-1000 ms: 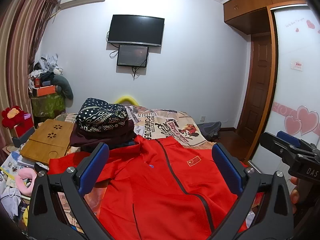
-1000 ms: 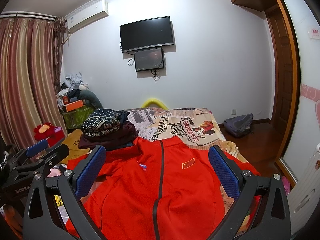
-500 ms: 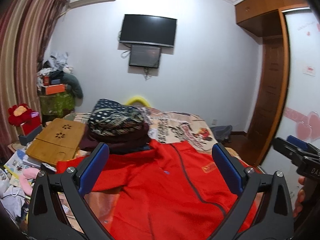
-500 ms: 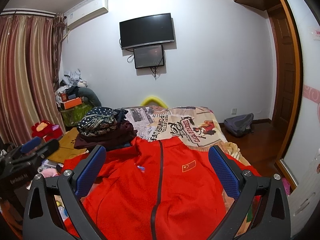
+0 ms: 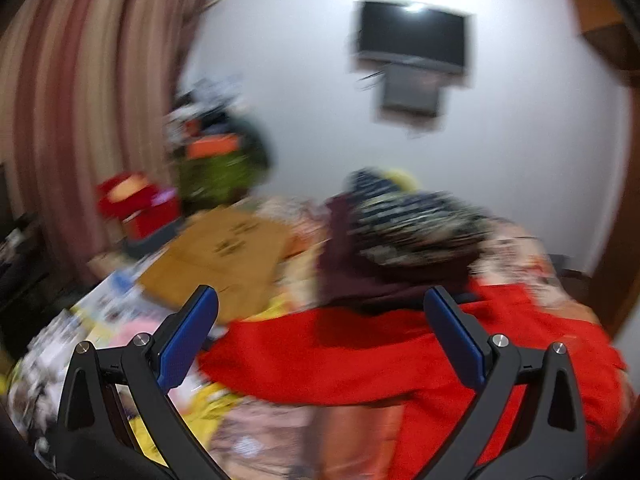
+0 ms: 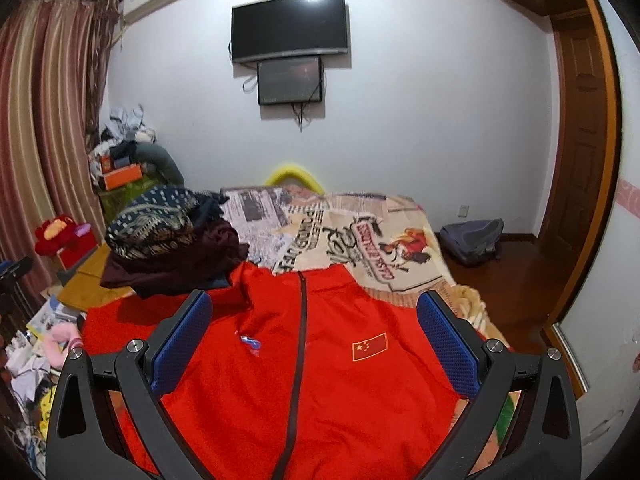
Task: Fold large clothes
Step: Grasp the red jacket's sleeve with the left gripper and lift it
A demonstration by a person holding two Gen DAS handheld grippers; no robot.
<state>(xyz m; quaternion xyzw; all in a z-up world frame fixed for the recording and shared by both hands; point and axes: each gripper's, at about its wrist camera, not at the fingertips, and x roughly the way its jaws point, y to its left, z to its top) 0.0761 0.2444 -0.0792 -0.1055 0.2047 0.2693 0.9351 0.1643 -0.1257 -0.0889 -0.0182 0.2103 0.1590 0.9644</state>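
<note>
A bright red zip-front fleece jacket [image 6: 304, 376] with a dark central zipper and a small red-and-yellow flag patch on the chest lies spread front-up on a bed covered by a cream printed blanket [image 6: 352, 236]. The right gripper [image 6: 314, 344] hangs over the jacket's chest with its two blue-padded black fingers [image 6: 182, 340] spread wide apart and nothing between them; in its view the zipper runs up almost midway between the fingers, the flag patch sits closer to the right-hand finger, and the collar lies beyond the fingertips. Whether the pads touch the cloth cannot be told.

The left wrist view is heavily motion-blurred. The left gripper [image 5: 320, 336] is likewise wide open and holds nothing, its blue pads [image 5: 188, 340] apart over the jacket [image 5: 400, 360] near one outstretched sleeve, which crosses the gap between the fingers and ends just past the left-hand finger.

Beyond the jacket's shoulder sits a pile of folded dark maroon clothes topped with a navy patterned cloth [image 6: 168, 248], touching or overlapping the red fabric's edge. Beside the bed stands a light wooden folding lap table [image 5: 224, 252]. On the white wall hang a black flat-screen television [image 6: 288, 28] and a smaller dark screen [image 6: 290, 82] just below it
</note>
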